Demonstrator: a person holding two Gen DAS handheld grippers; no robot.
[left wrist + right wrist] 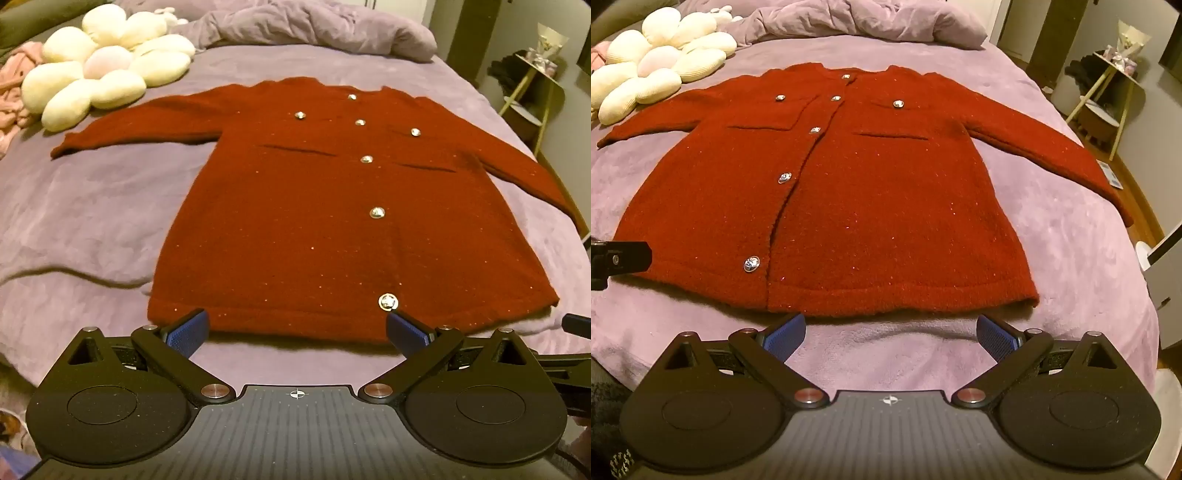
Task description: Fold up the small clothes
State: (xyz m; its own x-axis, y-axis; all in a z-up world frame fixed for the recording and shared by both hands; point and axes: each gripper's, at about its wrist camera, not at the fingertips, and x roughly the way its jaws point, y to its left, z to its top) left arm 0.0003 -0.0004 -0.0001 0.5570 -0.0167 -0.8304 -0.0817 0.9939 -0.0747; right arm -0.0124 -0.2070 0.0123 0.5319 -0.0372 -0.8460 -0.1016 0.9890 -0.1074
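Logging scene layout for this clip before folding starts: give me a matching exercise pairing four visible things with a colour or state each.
Things:
1. cardigan
2. flower cushion
3. bedspread
4. left gripper

Colour or state:
A. cream petals with a pale pink centre
B. jaws wide open, nothing between them
C. dark red, laid flat with both sleeves spread out
D. lilac, covering the bed under the garment

Right pairs: 1-C, 2-A, 3-D, 4-B
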